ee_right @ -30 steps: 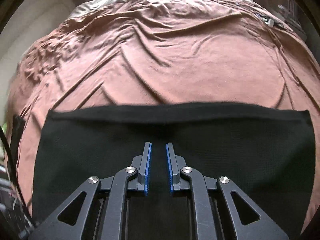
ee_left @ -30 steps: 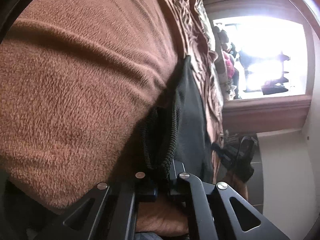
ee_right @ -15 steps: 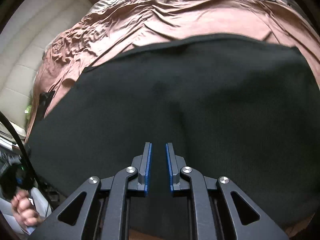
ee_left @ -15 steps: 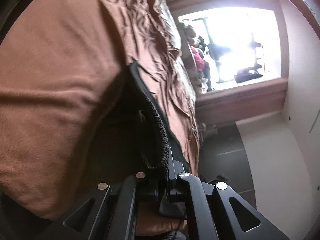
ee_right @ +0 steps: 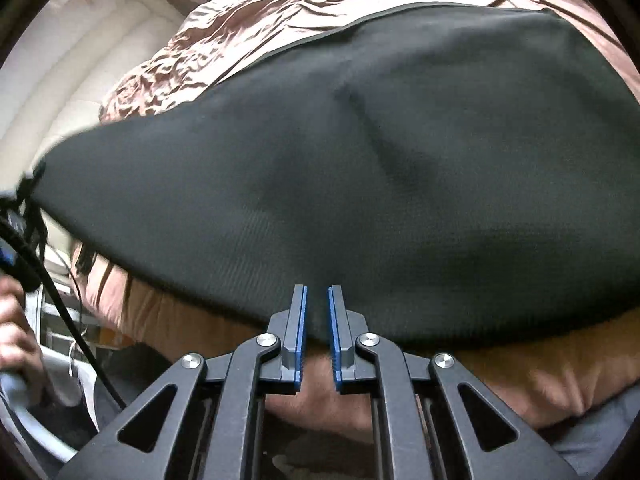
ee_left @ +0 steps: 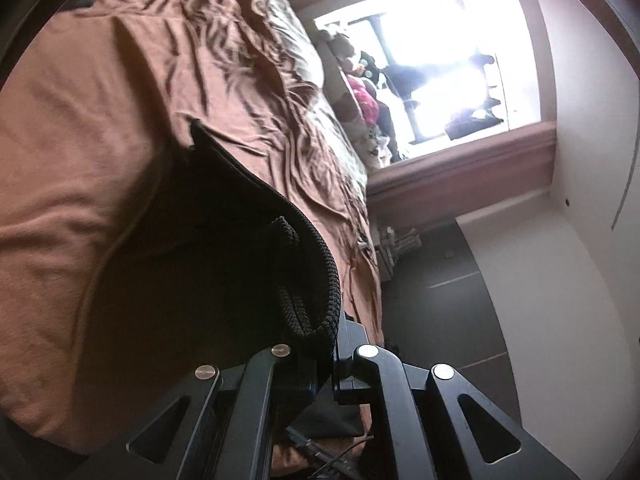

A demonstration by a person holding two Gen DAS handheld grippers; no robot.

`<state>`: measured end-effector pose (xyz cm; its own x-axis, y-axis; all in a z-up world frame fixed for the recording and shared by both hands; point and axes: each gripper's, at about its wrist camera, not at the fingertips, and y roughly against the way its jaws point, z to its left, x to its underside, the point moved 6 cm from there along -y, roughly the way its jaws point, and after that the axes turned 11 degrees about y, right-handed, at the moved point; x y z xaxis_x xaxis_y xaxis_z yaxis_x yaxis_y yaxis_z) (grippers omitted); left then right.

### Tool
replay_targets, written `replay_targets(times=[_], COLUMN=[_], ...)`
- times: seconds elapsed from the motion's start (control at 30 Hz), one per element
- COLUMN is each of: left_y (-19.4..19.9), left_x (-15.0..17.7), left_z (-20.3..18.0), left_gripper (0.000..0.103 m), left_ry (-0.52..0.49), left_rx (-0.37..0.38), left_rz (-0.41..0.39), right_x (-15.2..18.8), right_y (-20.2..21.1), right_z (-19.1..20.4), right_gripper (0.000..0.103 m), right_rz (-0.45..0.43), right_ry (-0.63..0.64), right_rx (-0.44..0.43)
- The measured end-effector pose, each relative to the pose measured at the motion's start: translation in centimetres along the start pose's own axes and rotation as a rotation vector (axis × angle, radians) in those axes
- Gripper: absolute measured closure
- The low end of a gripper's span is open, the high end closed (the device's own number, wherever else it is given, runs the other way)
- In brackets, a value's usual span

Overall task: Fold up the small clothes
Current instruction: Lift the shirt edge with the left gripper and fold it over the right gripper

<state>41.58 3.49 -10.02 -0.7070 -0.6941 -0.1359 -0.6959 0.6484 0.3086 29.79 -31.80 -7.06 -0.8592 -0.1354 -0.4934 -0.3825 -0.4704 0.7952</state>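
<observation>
A black knit garment [ee_right: 360,168] hangs stretched above the brown bedspread [ee_right: 304,4]. My left gripper [ee_left: 334,344] is shut on the garment's thick ribbed corner [ee_left: 320,280], which bunches up between the fingers. My right gripper [ee_right: 317,300] has its blue-padded fingers [ee_right: 301,320] a narrow gap apart around the garment's near lower edge, and the cloth sits in that gap. The left gripper also shows at the far left of the right wrist view [ee_right: 16,216], held by a hand, at the garment's left corner.
The brown bedspread [ee_left: 100,100] covers a wide bed with a rumpled far side. A bright window [ee_left: 440,68] with clutter on its sill, a white wall [ee_left: 560,280] and dark floor [ee_left: 440,300] lie beyond the bed. A black cable [ee_right: 72,320] hangs near the hand.
Both grippers have lifted the black garment off the bed. Its near edge has risen and now hangs free above the bedspread. The left view has swung toward the window.
</observation>
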Motion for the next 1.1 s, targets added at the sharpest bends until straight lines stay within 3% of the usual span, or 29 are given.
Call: replay_targets(times=[0.23,0.63,1.1], left_y=[-1.9,-5.9,-13.3], left_x=[0.6,3.5,9.7], left_z=[-3.3,-8.7,-12.5], left_gripper=[0.099,0.099,0.099], left_ry=[-0.055,-0.149,-0.230], left_rx=[-0.008,0.009,-0.001], left_rz=[0.022,0.098,0.238], right_x=[-0.1,-1.1,3.0], right_y=[0.9,10.6,17.6], right_z=[-0.8,-5.3,-11.6], right_gripper=[0.096,0.096,0.095], right_rz=[-0.020,-0.247,-0.344], right_ry=[-0.014,-0.003,-0.128], right_rx=[-0.048,0.013,0.084])
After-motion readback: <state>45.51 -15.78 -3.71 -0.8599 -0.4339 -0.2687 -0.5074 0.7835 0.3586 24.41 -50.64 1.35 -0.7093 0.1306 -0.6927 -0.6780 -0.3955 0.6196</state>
